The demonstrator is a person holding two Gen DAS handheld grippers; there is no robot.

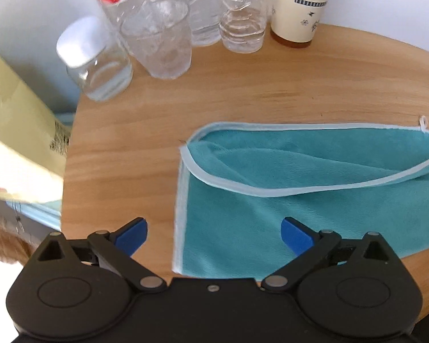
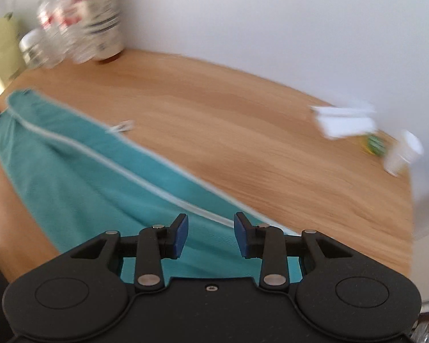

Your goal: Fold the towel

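The teal towel [image 1: 314,200] lies on the round wooden table [image 1: 243,91], near its front edge, with one pale-trimmed edge lying loosely over the rest so that it is doubled over, though the top layer sits wrinkled and its hem runs crooked rather than square to the layer below. The left gripper [image 1: 214,235] hangs just above the towel's left end with its blue fingers [image 1: 131,235] spread wide and nothing between them. The right gripper [image 2: 211,235] is over the other end of the cloth, its jaws parted with a clear gap and the white hem passing beneath them; nothing is clamped, and that view is smeared, so fine detail is lost. Bottles [image 1: 240,14], a glass [image 1: 160,40], a small jar [image 1: 97,60] and a paper cup [image 1: 300,5] stand at the back of the table, well apart from the towel. My judgement is that the scene fits two stages: a fold just laid down and let go, or both tools lining up on the ends for a further fold. In either case any grip to come calls for taking both layers at the corners together, since the loose upper flap would likely slip and skew, and for lifting evenly at both ends
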